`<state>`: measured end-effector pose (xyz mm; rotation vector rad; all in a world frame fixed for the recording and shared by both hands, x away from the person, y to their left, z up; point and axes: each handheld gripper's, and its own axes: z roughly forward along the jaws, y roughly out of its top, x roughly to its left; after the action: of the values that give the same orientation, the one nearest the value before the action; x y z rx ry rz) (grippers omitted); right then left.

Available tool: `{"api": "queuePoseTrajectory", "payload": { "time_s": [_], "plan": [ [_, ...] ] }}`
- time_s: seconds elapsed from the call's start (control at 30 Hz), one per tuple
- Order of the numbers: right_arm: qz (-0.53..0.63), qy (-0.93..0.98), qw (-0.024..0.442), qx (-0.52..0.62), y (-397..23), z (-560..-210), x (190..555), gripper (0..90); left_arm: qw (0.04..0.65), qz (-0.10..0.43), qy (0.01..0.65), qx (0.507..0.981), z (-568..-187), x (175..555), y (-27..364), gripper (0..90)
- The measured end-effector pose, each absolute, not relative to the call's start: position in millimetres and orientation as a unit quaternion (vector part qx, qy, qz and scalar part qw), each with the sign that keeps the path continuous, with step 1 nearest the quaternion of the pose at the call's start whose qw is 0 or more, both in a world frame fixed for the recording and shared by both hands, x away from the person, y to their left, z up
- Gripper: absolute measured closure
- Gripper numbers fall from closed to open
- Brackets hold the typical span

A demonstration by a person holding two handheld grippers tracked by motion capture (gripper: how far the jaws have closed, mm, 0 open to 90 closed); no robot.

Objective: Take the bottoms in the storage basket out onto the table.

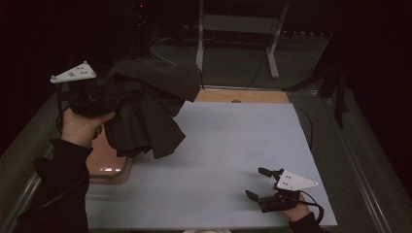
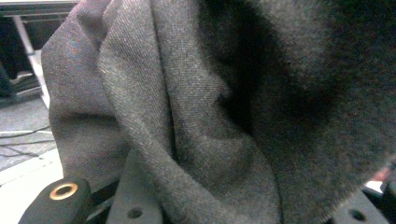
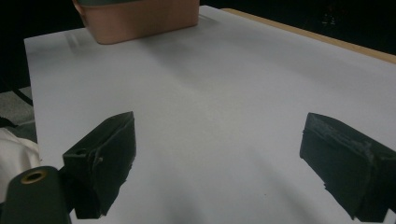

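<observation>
A dark grey cloth hangs bunched in the air at the table's left, its lower folds drooping over a pinkish bin. My left gripper, held up in a hand, is shut on the cloth's left side, and its fingertips are buried in the folds. In the left gripper view the cloth covers the jaws at close range. My right gripper rests low on the white sheet at the front right. It stands open, with bare sheet between its fingers.
The pinkish bin stands at the sheet's left edge. A wooden table edge runs along the back. Beyond it stands a white metal frame on the floor. Cables trail off to the right.
</observation>
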<state>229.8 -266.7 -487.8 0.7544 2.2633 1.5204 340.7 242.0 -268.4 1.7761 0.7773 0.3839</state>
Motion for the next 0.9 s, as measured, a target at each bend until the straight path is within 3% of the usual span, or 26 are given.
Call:
{"api": "queuePoseTrajectory", "payload": {
  "time_s": [0.9],
  "plan": [
    [0.537,0.787,0.156,0.261,-267.8,-486.3,228.8,10.5,0.542,0.125,0.270,0.786,-270.7,364.0,168.0,63.2]
  ]
}}
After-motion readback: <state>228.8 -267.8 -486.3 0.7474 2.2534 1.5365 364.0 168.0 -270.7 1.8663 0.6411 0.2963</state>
